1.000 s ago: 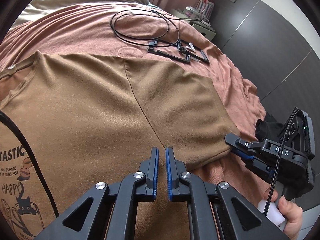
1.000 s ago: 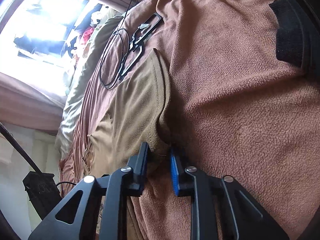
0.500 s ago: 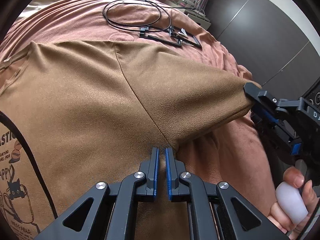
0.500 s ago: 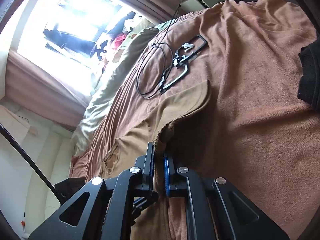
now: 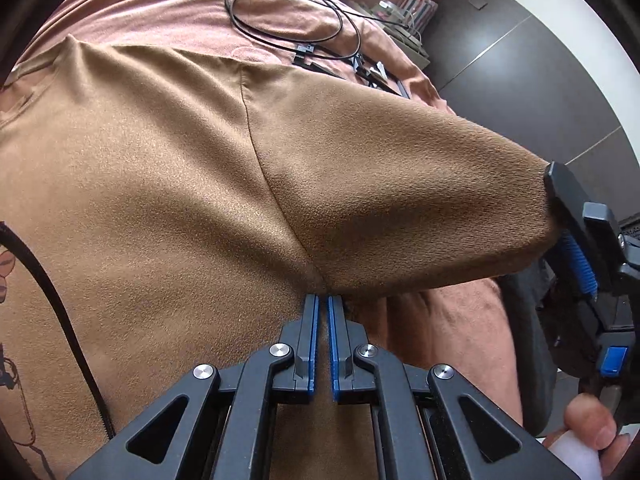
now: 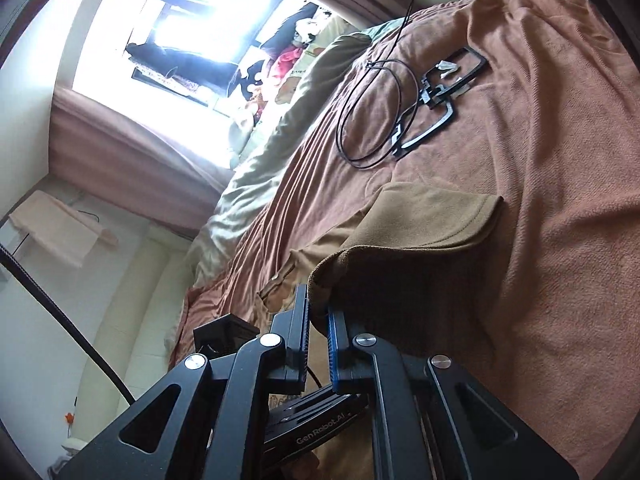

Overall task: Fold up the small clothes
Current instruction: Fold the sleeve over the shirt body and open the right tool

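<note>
Garment under inspection was a tan T-shirt (image 5: 152, 184), lying spread on a bed covered by a rust-coloured blanket (image 6: 560, 200). Its body lay flat on the blanket, with a cartoon print (only partly in frame) visible at the left edge of the left wrist view. One short sleeve (image 5: 400, 184) was raised clear of the blanket and stretched toward the side edge of the bed.

The left tool (image 5: 323, 304) was closed on the shirt at the underarm, where the sleeve seam met the side, its blue pads pinching the cloth between them. The right tool (image 6: 318, 316) was closed on the hem of the sleeve and held it off the blanket; in the left wrist view its finger (image 5: 568, 208) met the end of the sleeve. A person's hand (image 5: 592, 436) was seen at the lower right of that view, gripping the right tool's handle.

A coiled black cable (image 6: 376, 112) and flat black frame pieces (image 6: 440, 96) lay on the blanket beyond the shirt, toward the pillows (image 6: 280, 152) (well apart from the sleeve).
</note>
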`<act>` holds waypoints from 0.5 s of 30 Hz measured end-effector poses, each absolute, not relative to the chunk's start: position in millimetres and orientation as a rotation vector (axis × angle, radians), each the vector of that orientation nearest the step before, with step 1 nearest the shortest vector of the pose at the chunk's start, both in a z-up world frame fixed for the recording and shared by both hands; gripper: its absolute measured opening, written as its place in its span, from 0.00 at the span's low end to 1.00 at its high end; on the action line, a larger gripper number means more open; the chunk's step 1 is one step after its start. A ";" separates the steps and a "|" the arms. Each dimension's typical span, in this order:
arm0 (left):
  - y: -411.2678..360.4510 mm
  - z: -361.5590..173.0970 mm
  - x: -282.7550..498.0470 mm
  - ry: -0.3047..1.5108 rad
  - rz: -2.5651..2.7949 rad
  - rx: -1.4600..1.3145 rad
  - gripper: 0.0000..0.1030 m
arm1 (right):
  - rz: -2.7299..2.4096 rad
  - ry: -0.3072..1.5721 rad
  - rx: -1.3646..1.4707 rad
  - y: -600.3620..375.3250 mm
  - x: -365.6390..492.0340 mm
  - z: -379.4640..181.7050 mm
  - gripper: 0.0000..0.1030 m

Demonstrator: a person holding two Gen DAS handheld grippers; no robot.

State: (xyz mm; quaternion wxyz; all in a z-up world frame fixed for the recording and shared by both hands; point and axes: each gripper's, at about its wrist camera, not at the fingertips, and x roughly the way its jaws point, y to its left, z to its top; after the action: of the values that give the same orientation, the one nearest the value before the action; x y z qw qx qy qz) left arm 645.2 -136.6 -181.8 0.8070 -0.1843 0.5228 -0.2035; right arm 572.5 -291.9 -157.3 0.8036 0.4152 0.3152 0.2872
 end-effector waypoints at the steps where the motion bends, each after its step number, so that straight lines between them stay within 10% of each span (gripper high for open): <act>1: -133.7 -178.9 643.4 1.116 -0.440 -0.399 0.04 | 0.620 0.680 0.886 -287.6 576.2 -156.0 0.05; 15: -51.0 -141.9 607.8 1.056 -0.287 -0.418 0.04 | 0.679 0.839 0.802 -226.3 614.0 -168.5 0.08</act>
State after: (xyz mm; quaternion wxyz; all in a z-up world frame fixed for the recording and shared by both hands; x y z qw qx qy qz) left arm 607.8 -51.0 -141.9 0.8334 -0.1972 0.4982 -0.1356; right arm 614.0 -226.3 -168.5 0.7823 0.3717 0.3884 0.3145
